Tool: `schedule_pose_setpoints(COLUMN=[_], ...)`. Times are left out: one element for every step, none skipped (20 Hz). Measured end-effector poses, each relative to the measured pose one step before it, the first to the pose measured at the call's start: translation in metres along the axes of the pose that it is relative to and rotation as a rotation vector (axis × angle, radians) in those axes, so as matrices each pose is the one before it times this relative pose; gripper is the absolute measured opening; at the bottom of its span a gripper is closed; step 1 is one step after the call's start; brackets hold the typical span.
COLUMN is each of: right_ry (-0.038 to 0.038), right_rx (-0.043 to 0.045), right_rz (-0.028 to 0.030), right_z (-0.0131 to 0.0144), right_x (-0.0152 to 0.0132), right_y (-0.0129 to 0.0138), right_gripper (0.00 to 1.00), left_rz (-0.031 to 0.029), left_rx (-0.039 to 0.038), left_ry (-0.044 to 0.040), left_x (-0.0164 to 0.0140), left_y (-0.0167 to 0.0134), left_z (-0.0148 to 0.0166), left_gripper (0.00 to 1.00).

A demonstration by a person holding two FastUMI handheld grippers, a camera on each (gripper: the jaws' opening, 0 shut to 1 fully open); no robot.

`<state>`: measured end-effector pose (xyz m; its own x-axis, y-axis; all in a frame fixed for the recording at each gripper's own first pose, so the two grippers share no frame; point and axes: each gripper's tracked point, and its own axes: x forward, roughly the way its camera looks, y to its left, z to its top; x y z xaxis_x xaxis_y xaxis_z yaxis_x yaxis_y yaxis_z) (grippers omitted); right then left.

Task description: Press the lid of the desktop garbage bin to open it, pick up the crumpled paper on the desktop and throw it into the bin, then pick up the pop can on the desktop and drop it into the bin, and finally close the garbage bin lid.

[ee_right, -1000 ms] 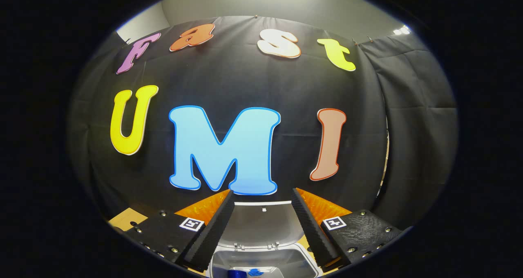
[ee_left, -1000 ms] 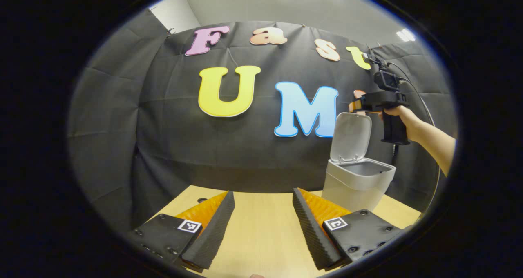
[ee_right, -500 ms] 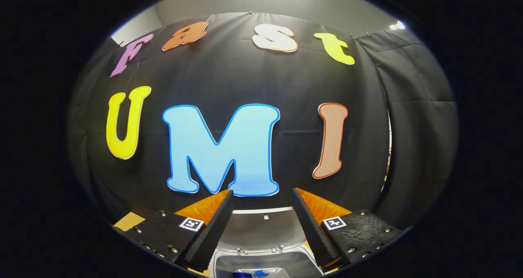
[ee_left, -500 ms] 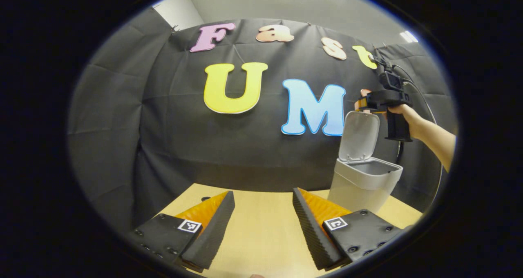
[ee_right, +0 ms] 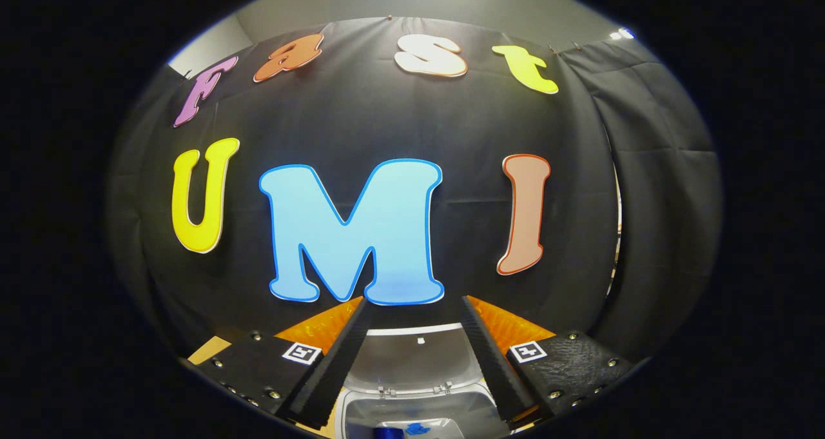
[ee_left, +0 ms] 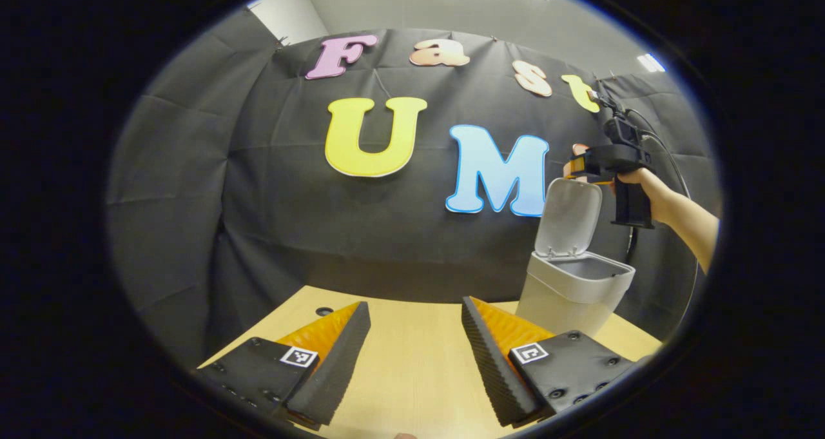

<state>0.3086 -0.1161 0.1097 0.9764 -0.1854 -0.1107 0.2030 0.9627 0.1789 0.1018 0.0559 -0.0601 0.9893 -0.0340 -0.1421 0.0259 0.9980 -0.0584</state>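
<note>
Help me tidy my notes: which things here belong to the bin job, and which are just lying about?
Job:
garbage bin
its raised lid
blue pop can inside the bin
right gripper, above the bin
left gripper

Lying about:
wooden table

Pale grey bin standing upright on table, lid raised, blue can and paper inside.

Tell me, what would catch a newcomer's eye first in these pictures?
Probably the pale garbage bin at the table's far right, its lid standing open. Just above it a hand holds the right gripper. Nearer the camera, the left gripper hangs open over the bare wooden table.
</note>
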Motion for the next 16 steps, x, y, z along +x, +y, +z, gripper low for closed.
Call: schedule_pose_setpoints(right_ry=[0.00172, 0.00011, -0.00155, -0.00312, -0.00390, -0.00371, -0.00151, 0.00178, 0.00469, 0.00650, 0.00435, 0.00199, 0.00119, 0.00061, 0.00033, 0.00257], right_rx=[0.00038, -0.00156, -0.00187, -0.00244, -0.00228, -0.00064, 0.00208, 0.00171, 0.00165, -0.00135, -0.00156, 0.00024, -0.00010, -0.00030, -0.00127, -0.00054], right_rz=[0.00281, 0.00231, 0.00146, 0.00142, 0.00235, 0.00314, 0.00290, 0.00311, 0.00280, 0.00283, 0.00189, 0.00066, 0.00054, 0.00088, 0.00165, 0.00207], right_z=[-0.00054, -0.00092, -0.00141, -0.00095, -0.00115, -0.00211, -0.00088, -0.00084, -0.00126, -0.00321, -0.00189, -0.00179, -0.00136, -0.00292, -0.00235, -0.00223], right_x=[-0.00285, -0.00371, -0.00332, -0.00391, -0.00404, -0.00328, -0.00335, -0.00332, -0.00350, -0.00385, -0.00304, -0.00421, -0.00368, -0.00394, -0.00439, -0.00400], right_y=[-0.00027, -0.00048, -0.00056, -0.00010, -0.00058, -0.00028, -0.00069, -0.00053, -0.00016, -0.00047, -0.00007, -0.00028, -0.00045, -0.00053, 0.00038, -0.00051], right_gripper=[0.90, 0.90, 0.90, 0.91, 0.91, 0.91, 0.91, 0.91, 0.91, 0.91, 0.90, 0.91, 0.91, 0.91, 0.91, 0.91], left_rz=[-0.00127, -0.00295, -0.00339, -0.00358, -0.00265, 0.00003, 0.00160, 0.00300, 0.00212, -0.00321, -0.00513, -0.00015, 0.00164, 0.00072, -0.00146, -0.00273], left_rx=[0.00421, 0.00362, 0.00360, 0.00320, 0.00048, -0.00231, -0.00352, -0.00227, -0.00039, 0.00026, 0.00537, 0.01122, 0.01132, 0.00535, 0.00064, 0.00016], left_ry=[-0.00346, -0.00406, -0.00257, -0.00301, -0.00604, -0.00573, -0.00180, 0.00523, 0.00354, -0.00376, -0.00464, -0.00547, -0.00434, -0.00515, -0.00216, 0.00206], left_x=[-0.00162, -0.00266, -0.00117, -0.00216, -0.00288, -0.00266, -0.00297, -0.00252, -0.00260, -0.00282, -0.00293, -0.00269, -0.00140, -0.00129, -0.00056, -0.00067], left_y=[-0.00099, -0.00166, -0.00239, -0.00156, -0.00182, -0.00115, -0.00177, -0.00097, -0.00067, -0.00189, -0.00173, -0.00104, 0.00080, -0.00017, -0.00128, -0.00194], left_z=[0.00118, 0.00094, -0.00026, -0.00096, 0.00002, -0.00012, -0.00253, -0.00232, -0.00101, 0.00049, 0.00220, 0.00257, 0.00093, 0.00120, 0.00060, -0.00079], left_gripper=[0.95, 0.95, 0.95, 0.96, 0.96, 0.95, 0.96, 0.96, 0.93, 0.93, 0.96, 0.93, 0.93, 0.95, 0.95, 0.96])
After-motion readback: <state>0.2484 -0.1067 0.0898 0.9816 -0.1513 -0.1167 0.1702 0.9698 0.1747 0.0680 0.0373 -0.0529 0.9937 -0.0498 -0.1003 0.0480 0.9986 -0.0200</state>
